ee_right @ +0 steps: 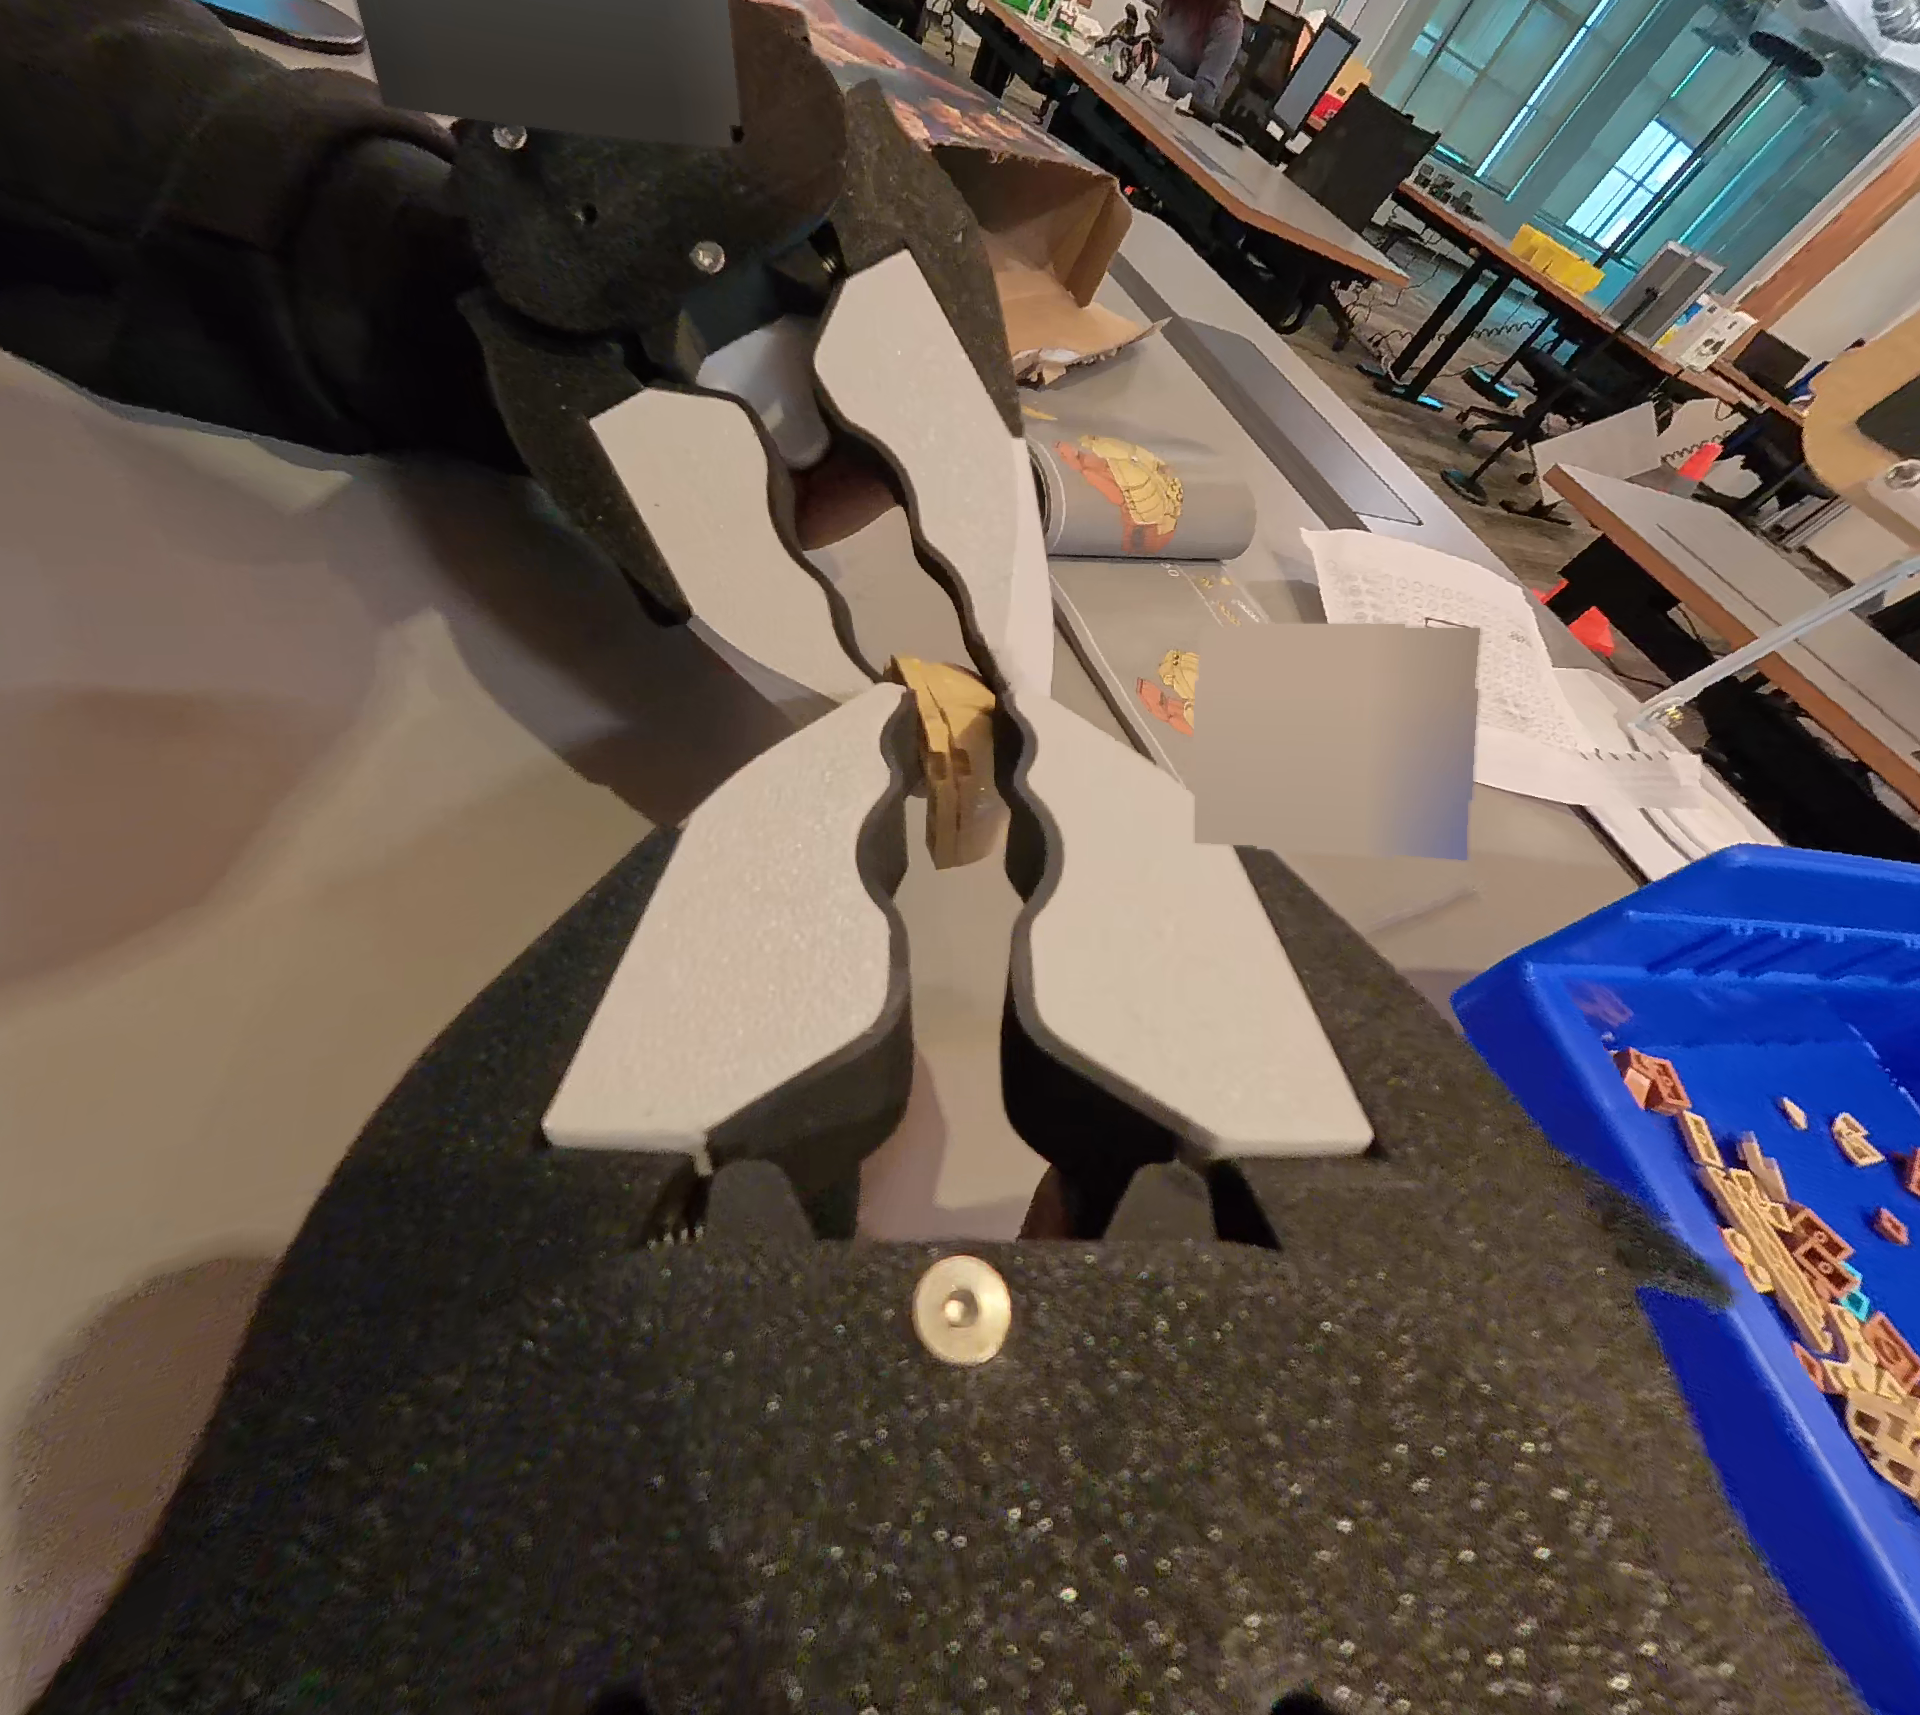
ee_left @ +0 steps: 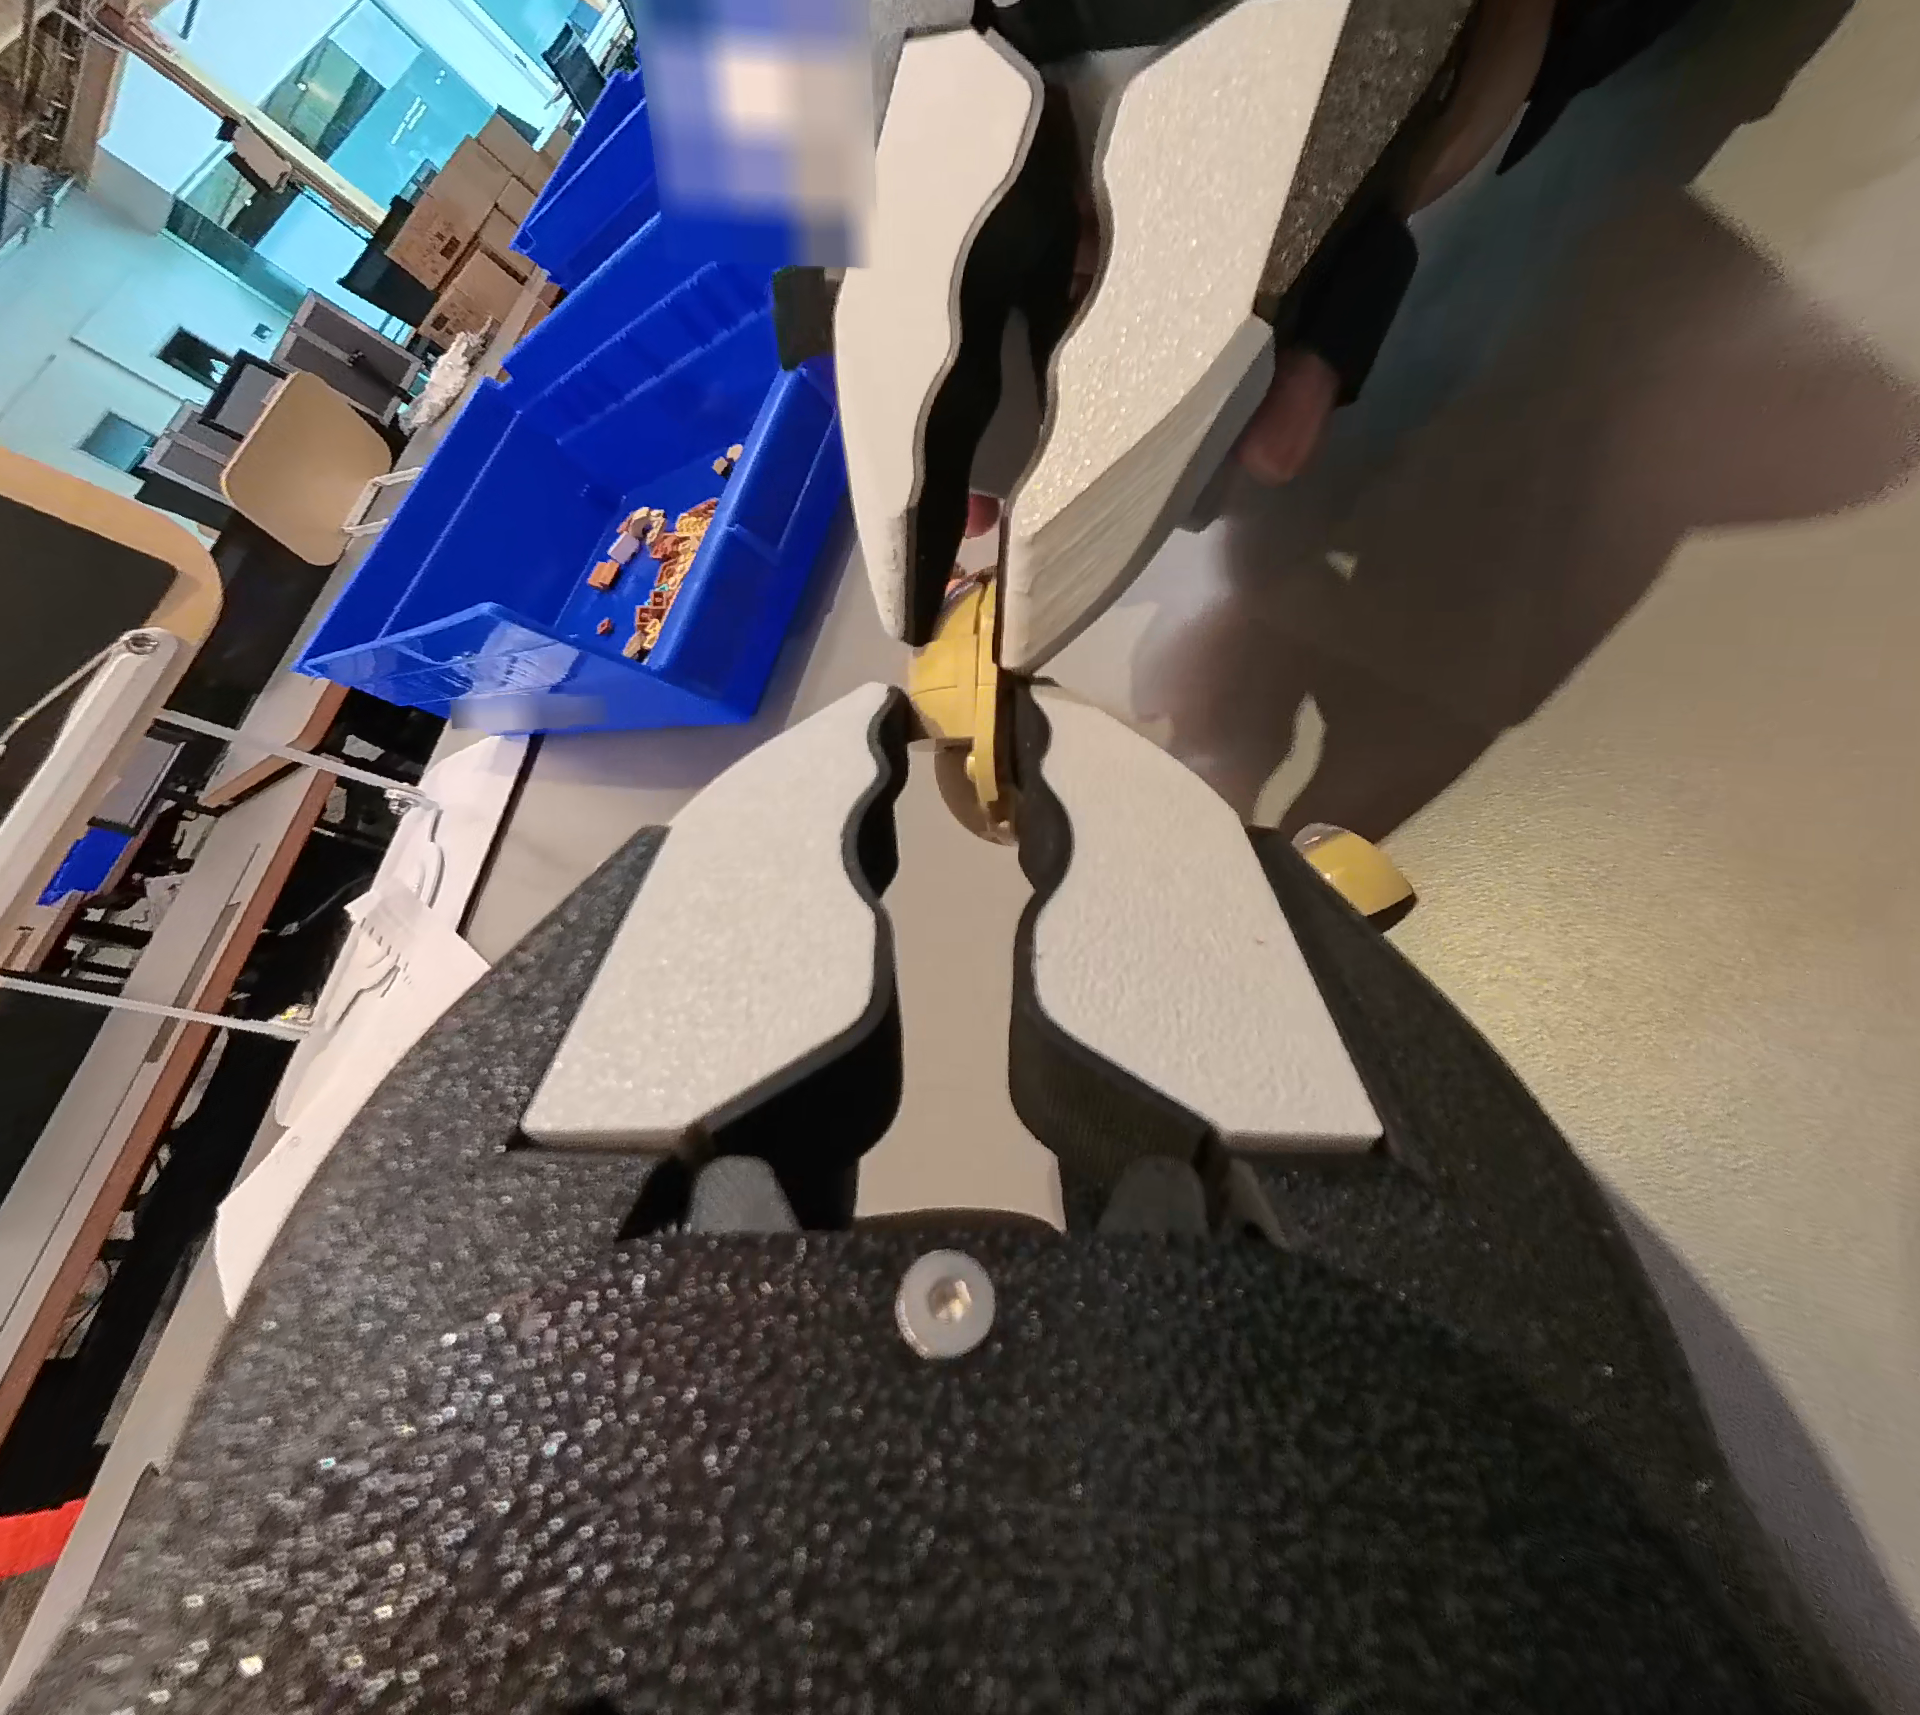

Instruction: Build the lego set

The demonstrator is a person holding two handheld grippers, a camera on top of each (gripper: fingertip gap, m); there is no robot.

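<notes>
Both grippers meet tip to tip above the grey tabletop (ee_right: 260, 730), and each is closed on the same small tan curved Lego sub-assembly (ee_left: 971, 730). In the left wrist view, the left gripper (ee_left: 961, 720) pinches the near end of the assembly between its grey textured fingers (ee_left: 790, 917), while the right gripper (ee_left: 961, 626) comes down from above onto the far end. In the right wrist view, the right gripper (ee_right: 945, 730) holds the tan piece (ee_right: 951, 761) edge-on, with the left gripper (ee_right: 935, 657) opposite it.

A second tan rounded piece (ee_left: 1356, 876) lies on the table just beside the left gripper. The blue plastic bin (ee_right: 1558, 1042) of loose brown and tan bricks (ee_right: 1766, 1250) stands nearby, and an open instruction booklet (ee_right: 1143, 502) lies beyond the grippers.

Handling judgement: the assembly is light, rigid and smooth-surfaced, so it can slip or rotate under a narrow pinch. Its press-fit joints may separate if squeezed across a seam. Grip on flat opposing faces, near the joint being pressed, and apply force straight along the stud axis. Whether the parts are fully seated cannot be determined here.
</notes>
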